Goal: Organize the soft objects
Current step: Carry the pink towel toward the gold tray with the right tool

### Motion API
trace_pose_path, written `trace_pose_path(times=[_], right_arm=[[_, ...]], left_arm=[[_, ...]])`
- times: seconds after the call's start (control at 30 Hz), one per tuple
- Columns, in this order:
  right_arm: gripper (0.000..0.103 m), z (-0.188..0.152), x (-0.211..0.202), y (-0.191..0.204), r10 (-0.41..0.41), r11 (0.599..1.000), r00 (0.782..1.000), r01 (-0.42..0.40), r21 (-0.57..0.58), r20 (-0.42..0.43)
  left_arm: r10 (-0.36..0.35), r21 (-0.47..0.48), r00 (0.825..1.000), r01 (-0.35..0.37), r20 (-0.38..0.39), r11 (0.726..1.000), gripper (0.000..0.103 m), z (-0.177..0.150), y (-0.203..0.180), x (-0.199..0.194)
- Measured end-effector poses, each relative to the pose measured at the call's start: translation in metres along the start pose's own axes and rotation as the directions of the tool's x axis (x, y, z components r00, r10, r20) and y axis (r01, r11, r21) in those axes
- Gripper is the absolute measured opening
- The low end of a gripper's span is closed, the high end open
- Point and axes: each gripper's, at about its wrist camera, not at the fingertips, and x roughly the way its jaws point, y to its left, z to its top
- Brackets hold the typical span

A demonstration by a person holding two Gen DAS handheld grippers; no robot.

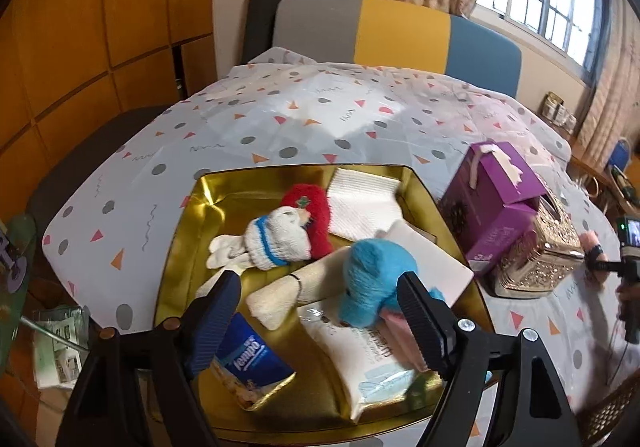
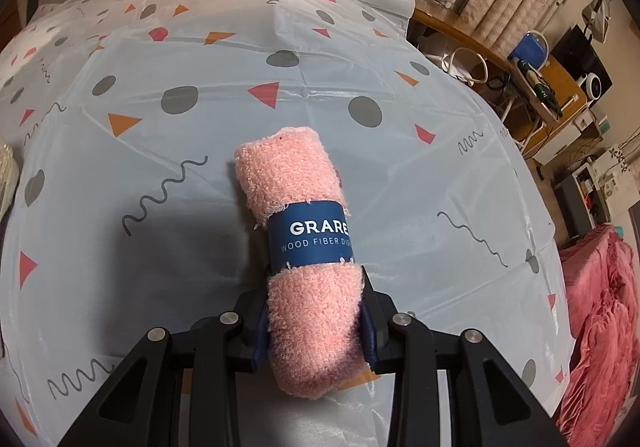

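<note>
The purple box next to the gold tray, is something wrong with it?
Yes. The purple box leans tilted against an ornate gold tissue holder rather than standing square, and its top flap gapes open with torn tape hanging off. It sits outside the gold tray that holds the soft items.

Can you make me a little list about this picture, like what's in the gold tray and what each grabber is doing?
surface: table with a spotted cloth
gold tray: holds a blue fluffy toy, red fluffy toy, white sock bundle, tissue pack, wipes pack
beside tray: purple box, shiny tissue box
left gripper: open, empty, above the tray
right gripper: shut on a rolled pink cloth with a blue paper band
pink cloth location: over the table, not in the tray
</note>
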Motion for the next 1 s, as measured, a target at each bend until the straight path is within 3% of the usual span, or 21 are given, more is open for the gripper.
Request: trace_pose_path(times=[0.37, 0.67, 0.77, 1.0], right_arm=[[0.034, 0.004, 0.004, -0.003, 0.036, 0.997, 0.998, -0.032, 0.066, -0.053], [0.034, 0.000, -0.003, 0.007, 0.036, 0.994, 0.996, -0.027, 0.104, -0.085], [0.033, 0.004, -0.008, 0.008, 0.120, 0.982, 0.990, -0.106, 0.157, -0.079], [0.033, 0.036, -0.044, 0.045, 0.183, 0.978, 0.983, -0.183, 0.097, 0.011]], left_arm=[[-0.061, 0.043, 0.998, 0.062, -0.027, 0.997, 0.081, -0.005, -0.019, 0.005], [-0.100, 0.024, 0.994, 0.101, -0.034, 0.995, 0.081, -0.011, -0.011, 0.009], [-0.105, 0.007, 0.994, 0.105, -0.031, 0.994, 0.081, -0.010, -0.005, 0.009], [-0.110, -0.015, 0.993, 0.109, -0.035, 0.994, 0.081, -0.013, 0.001, 0.009]])
